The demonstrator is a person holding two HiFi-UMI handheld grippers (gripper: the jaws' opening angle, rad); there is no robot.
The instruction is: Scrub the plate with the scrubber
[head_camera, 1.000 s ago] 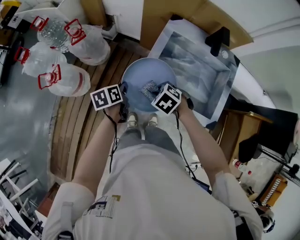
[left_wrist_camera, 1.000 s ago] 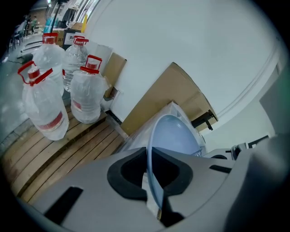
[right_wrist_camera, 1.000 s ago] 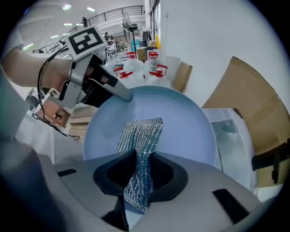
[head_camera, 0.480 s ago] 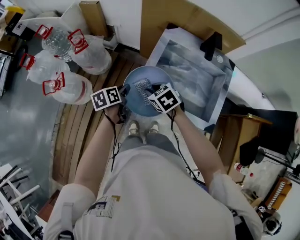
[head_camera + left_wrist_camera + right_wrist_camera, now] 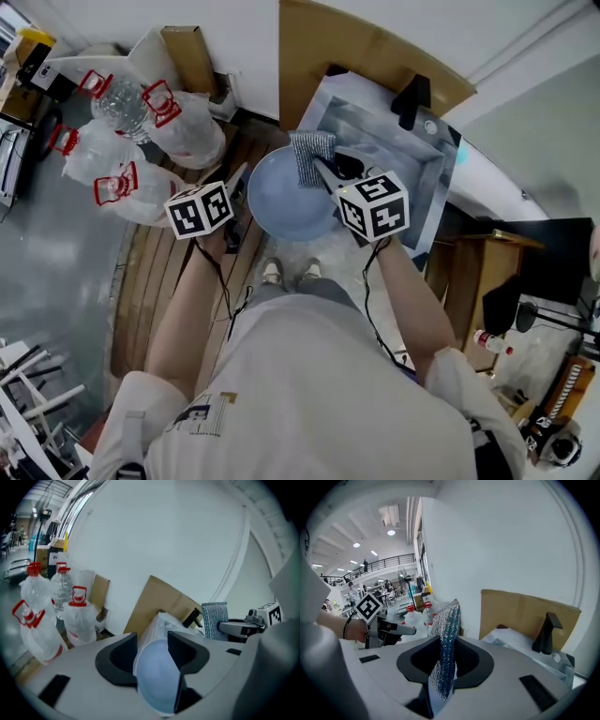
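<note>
A person [image 5: 300, 394] in a light shirt stands at a steel sink [image 5: 424, 192] and holds a gripper in each hand. Behind the sink, a large sheet of cardboard [image 5: 361, 47] leans against the white wall. Wooden boards [image 5: 155, 281] lie on the floor to the left of the person's feet. On their far end, near the wall, several clear water jugs [image 5: 141, 112] with red handles stand together.

The round, pale blue plate [image 5: 286, 202] is in the air in front of the person, above the floor. Its right edge is just beside the near corner of the sink. The left gripper [image 5: 152, 639] is at the left rim of the plate. Its jaws are opening and already stand wide apart. The plate shows between them, but the pads do not seem to press on it. I cannot tell what carries the plate at this moment.

The right gripper [image 5: 443, 644] reaches over the far rim of the plate from the right side. Its jaws pinch the scrubber [image 5: 311, 157], a grey, glittering rectangular pad, and hold it upright on its edge. The scrubber is above the top rim of the plate. I cannot tell if it touches the plate.

A black tap [image 5: 412, 98] stands at the back edge of the sink, well apart from the plate.
</note>
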